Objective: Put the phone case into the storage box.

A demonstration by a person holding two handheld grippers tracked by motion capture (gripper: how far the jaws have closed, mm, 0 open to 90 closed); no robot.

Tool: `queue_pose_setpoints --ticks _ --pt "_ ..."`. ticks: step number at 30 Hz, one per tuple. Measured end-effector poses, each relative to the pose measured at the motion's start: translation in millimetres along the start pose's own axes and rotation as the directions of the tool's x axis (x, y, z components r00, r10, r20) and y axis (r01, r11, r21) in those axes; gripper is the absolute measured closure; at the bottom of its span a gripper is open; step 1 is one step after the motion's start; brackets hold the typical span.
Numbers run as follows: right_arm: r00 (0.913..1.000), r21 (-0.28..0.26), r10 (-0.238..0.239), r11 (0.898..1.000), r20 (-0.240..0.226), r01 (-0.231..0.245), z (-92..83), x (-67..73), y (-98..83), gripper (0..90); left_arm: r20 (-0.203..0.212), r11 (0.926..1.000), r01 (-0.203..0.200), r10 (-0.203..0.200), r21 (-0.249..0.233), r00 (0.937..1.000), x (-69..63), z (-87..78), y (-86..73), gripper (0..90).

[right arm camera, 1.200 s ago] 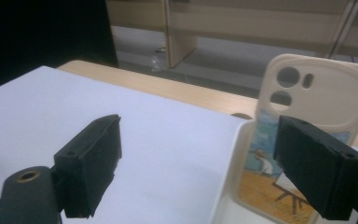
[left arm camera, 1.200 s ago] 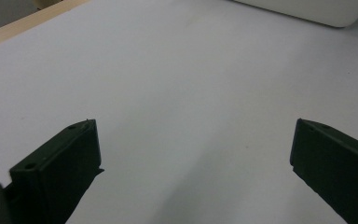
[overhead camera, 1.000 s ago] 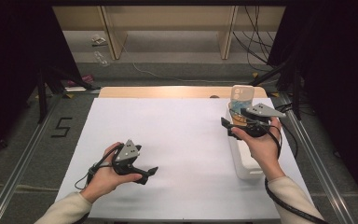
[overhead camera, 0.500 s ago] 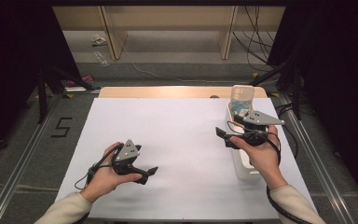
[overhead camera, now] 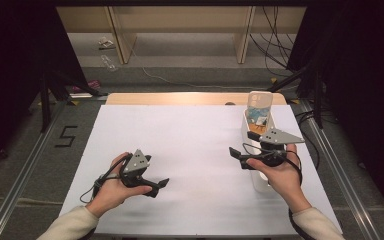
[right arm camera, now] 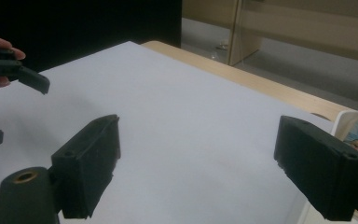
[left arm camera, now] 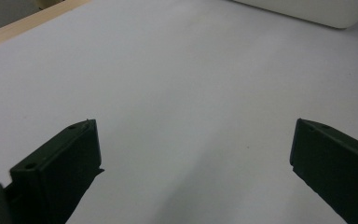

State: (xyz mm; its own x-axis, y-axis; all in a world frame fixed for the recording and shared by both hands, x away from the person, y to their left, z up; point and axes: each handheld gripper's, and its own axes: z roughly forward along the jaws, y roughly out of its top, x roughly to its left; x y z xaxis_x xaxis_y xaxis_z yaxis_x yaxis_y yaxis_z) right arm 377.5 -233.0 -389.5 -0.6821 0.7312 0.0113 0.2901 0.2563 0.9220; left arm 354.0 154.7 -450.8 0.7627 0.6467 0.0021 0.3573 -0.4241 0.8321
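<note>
White paper sheet [overhead camera: 190, 150] covers the table on my side, flat. Strip of light wooden tabletop [overhead camera: 180, 98] shows along its far edge. Grey floor [overhead camera: 20, 140] to the left carries a black painted "5" [overhead camera: 66, 136], just beside a silver metal rail [overhead camera: 25, 165]. Beyond the table: 2 pale wooden uprights [overhead camera: 121, 35], well apart. Black cables [overhead camera: 275, 45] hang at far right. Small clear item [overhead camera: 108, 62] lies near the left upright, too small to identify.
</note>
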Motion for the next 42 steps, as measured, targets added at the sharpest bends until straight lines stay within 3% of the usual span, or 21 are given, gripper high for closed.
queue_pose_setpoints --ticks 17,21,42 --pt "0.9985 0.005 -0.034 0.999 -0.043 0.034 -5.0 15.3 -8.1 15.4 0.0 1.0 0.003 -0.003 -0.003 1.0 -0.3 -1.4 0.3 1.4" --pt "0.9981 0.006 -0.041 0.999 -0.045 0.042 -9.3 15.8 -13.2 15.5 0.011 0.9997 0.02 -0.02 -0.011 0.9997 -0.9 -1.9 0.5 1.4" --pt "0.9979 -0.002 -0.05 0.999 -0.042 0.049 -31.0 14.9 -33.3 15.6 0.018 0.9999 0.012 -0.011 -0.009 0.9998 -6.4 -10.3 -2.6 1.3"
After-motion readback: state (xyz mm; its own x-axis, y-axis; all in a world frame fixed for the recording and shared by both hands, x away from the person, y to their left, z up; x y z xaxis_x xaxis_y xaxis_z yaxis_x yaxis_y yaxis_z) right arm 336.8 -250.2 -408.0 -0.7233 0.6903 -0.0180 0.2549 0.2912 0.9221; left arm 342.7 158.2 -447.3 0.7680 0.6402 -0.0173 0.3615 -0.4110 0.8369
